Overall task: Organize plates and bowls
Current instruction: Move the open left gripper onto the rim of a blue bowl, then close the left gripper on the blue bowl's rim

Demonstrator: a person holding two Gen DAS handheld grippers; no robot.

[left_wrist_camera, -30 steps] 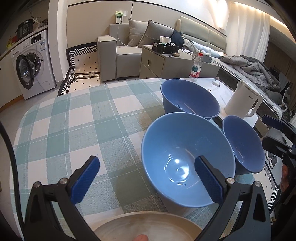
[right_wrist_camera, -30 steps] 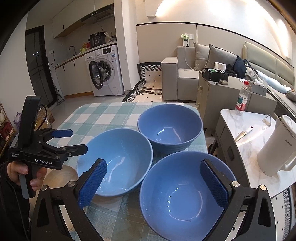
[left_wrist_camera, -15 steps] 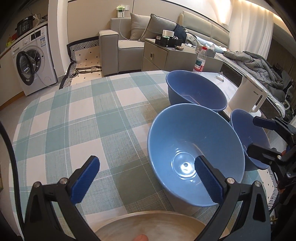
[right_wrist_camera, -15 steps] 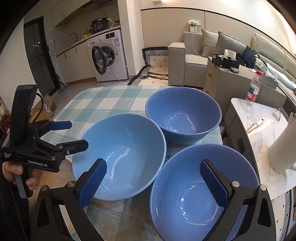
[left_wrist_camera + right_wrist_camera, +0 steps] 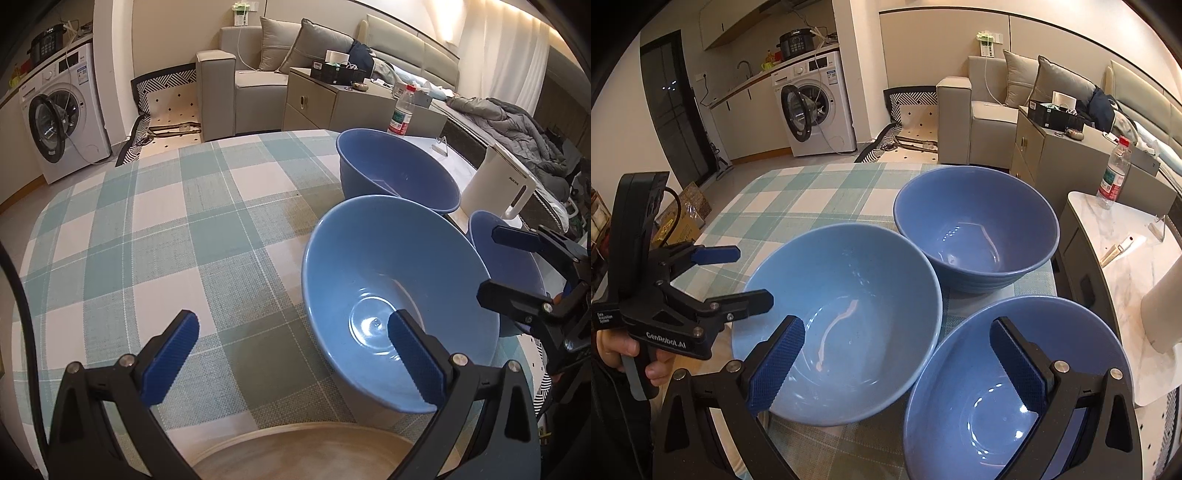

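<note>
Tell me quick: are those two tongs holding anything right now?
Left tongs: open, holding nothing, near the middle blue bowl.
Right tongs: open, holding nothing, above the nearest blue bowl.

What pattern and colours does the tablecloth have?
The tablecloth is a check of pale teal, grey-green and white squares, clearest in the left wrist view.

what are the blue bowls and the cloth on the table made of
Blue bowls: probably glazed ceramic, possibly melamine; glossy, with sharp light reflections. The far one has ridged rings on its outer wall. Table cloth: looks like woven vinyl or coarse fabric; matte, with a visible weave in the green-and-white check.
</note>
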